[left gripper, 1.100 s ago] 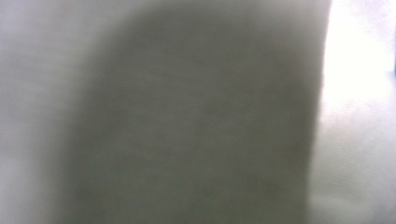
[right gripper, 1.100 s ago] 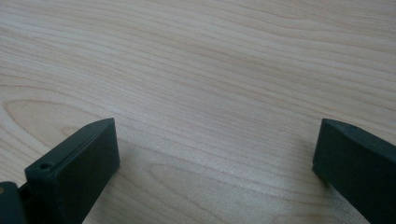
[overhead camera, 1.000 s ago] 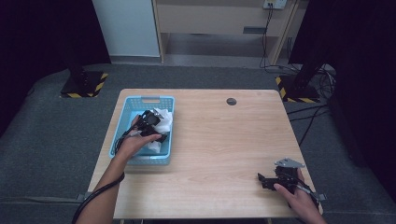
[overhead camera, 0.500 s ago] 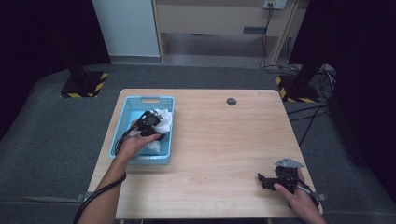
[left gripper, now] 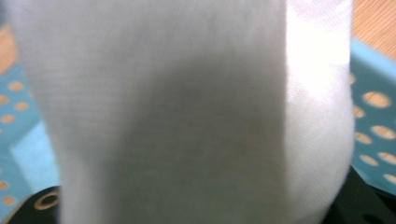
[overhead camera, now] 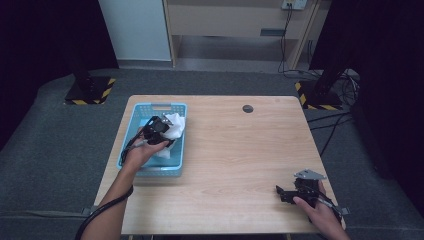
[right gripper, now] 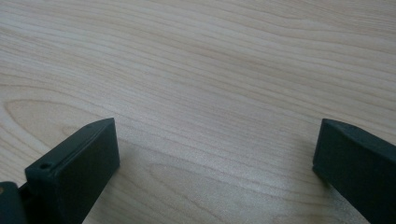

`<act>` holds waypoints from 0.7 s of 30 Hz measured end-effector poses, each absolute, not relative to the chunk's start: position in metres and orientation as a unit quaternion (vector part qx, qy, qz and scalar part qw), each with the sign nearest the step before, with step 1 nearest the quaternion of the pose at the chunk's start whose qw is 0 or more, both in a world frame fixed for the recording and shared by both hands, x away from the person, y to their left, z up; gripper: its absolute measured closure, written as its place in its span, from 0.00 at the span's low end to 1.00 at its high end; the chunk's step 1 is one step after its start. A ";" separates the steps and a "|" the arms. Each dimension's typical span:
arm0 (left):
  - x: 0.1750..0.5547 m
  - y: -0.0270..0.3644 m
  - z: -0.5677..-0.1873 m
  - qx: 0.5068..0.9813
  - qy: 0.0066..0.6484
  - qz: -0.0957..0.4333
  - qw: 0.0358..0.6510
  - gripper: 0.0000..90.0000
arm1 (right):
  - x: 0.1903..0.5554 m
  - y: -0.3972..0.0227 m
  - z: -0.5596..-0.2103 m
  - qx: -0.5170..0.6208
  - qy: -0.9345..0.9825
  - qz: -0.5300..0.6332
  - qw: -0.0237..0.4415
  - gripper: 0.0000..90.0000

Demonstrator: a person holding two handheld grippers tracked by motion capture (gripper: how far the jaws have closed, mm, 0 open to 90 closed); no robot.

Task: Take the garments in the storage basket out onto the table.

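High view and both gripper views, one instant. The left gripper [overhead camera: 159, 128] is working inside the blue basket [overhead camera: 131, 141] at the table's left side, pressed against a white cloth [overhead camera: 175, 125] that is bunching up in the basket's far half. In the left gripper view the cloth [left gripper: 187, 107] is lying right across the lens, with perforated basket wall [left gripper: 373, 140] showing at both edges; the jaws are hidden behind the fabric, so whether they are pinching the cloth or merely touching it cannot be told. The right gripper [overhead camera: 286, 193] is resting low near the table's near right corner, well apart from the basket; its jaws are standing wide with nothing but bare table [right gripper: 210, 70] between them. Judged from this, the work is at an early stage: the cloth is lying in the basket, and lifting it out and laying it on the open tabletop appears to remain. A small dark disc [overhead camera: 247, 108] is sitting near the far edge, clear of any likely path; the basket's walls are the main obstacle to a clean lift.
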State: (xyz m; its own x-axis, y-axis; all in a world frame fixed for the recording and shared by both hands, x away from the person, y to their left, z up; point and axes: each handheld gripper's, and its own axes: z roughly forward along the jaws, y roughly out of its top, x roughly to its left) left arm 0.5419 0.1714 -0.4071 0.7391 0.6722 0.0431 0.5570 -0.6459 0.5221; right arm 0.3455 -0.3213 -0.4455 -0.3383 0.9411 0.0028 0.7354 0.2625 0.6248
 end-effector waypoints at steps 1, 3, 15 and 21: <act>0.541 0.172 -0.405 0.899 0.341 0.120 0.248 0.60 | 0.345 -0.321 -0.445 0.543 0.772 0.272 0.189 0.00; 0.540 0.172 -0.400 0.897 0.340 0.126 0.254 0.60 | 0.346 -0.321 -0.445 0.543 0.772 0.272 0.189 0.00; 0.528 0.179 -0.377 0.892 0.335 0.149 0.266 0.60 | 0.346 -0.321 -0.445 0.543 0.772 0.271 0.189 0.00; 0.517 0.183 -0.361 0.886 0.330 0.163 0.280 0.60 | 0.346 -0.321 -0.445 0.543 0.772 0.271 0.189 0.00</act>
